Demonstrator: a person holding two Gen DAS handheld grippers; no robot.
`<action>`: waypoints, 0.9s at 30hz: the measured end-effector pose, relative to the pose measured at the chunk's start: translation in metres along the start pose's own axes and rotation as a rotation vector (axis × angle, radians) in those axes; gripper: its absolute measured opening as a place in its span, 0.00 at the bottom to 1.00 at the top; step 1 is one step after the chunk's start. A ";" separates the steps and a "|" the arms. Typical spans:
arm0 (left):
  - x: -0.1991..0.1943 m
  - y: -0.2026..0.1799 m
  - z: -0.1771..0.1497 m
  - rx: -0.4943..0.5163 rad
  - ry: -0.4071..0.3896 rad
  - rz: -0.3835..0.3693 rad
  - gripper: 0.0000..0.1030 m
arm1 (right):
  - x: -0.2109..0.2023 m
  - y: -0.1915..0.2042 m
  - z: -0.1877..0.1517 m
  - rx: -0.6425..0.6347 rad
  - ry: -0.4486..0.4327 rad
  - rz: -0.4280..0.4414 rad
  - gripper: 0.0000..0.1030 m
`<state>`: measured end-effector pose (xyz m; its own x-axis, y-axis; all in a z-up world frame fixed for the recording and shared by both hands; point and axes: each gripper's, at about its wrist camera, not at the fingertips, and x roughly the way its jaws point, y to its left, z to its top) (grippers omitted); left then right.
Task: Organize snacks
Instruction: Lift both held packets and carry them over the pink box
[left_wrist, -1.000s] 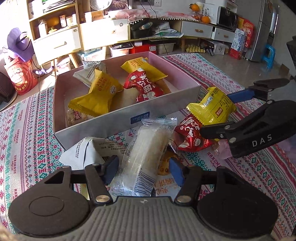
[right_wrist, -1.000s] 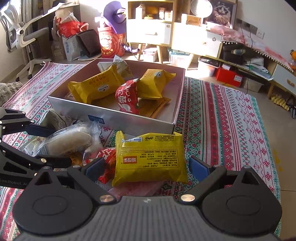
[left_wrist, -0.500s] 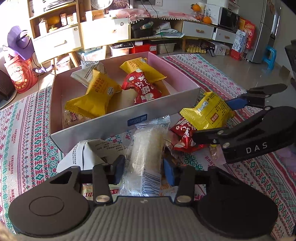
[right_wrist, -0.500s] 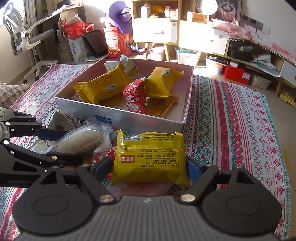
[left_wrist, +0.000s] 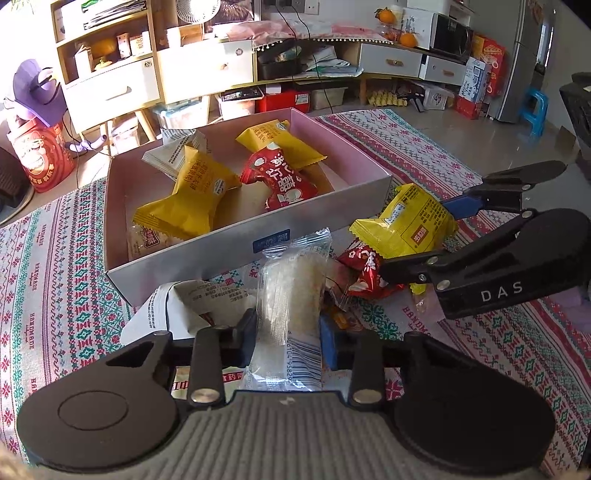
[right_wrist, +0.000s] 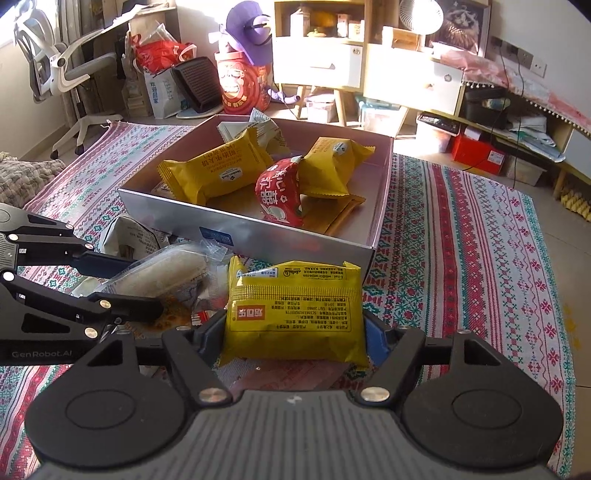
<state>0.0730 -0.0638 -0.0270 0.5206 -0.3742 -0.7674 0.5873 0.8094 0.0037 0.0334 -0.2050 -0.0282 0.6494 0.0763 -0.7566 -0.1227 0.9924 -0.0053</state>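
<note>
Nearest to me, my left gripper (left_wrist: 288, 334) has just been closing its jaws, and they now press both sides of the clear-wrapped rice cake (left_wrist: 290, 295), which stands lengthwise between them, barcode end toward me. My right gripper (right_wrist: 295, 334) has likewise been closing, and its jaws are now clamped on the short ends of the flat yellow packet (right_wrist: 295, 308), printed back facing up. A second ago both sets of jaws stood wider, clear of the wrappers; the hands themselves have held their place.

I judge that both grasps are now made and the next step is to lift each item and carry it over the near wall of the box. Both wrappers are soft, so a squeeze may crumple them; I would check the hold early in the lift.

Just beyond the jaws, loose items lie on the patterned cloth (right_wrist: 461, 229): a white paper-wrapped packet (left_wrist: 177, 306) at the left, a red packet (left_wrist: 364, 267) between the two held items, and some flat packets underneath that I cannot identify.

Further on stands the open box (left_wrist: 207, 254), its near wall touching the loose pile. Inside it lie two yellow packets, a red packet (right_wrist: 280, 192) and a white packet at the far corner. Cluttered shelves and drawers stand beyond.
</note>
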 end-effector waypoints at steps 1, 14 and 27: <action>-0.001 0.000 0.000 0.000 -0.003 0.001 0.40 | -0.001 0.000 0.000 -0.001 -0.002 0.002 0.68; -0.013 0.000 0.004 0.008 -0.034 0.005 0.39 | -0.009 0.002 0.003 -0.004 -0.026 0.009 0.68; -0.027 0.008 0.017 -0.017 -0.091 0.002 0.39 | -0.014 -0.002 0.015 0.025 -0.063 -0.006 0.68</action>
<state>0.0741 -0.0554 0.0049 0.5766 -0.4115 -0.7058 0.5760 0.8174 -0.0059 0.0359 -0.2064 -0.0074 0.6964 0.0752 -0.7137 -0.0999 0.9950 0.0074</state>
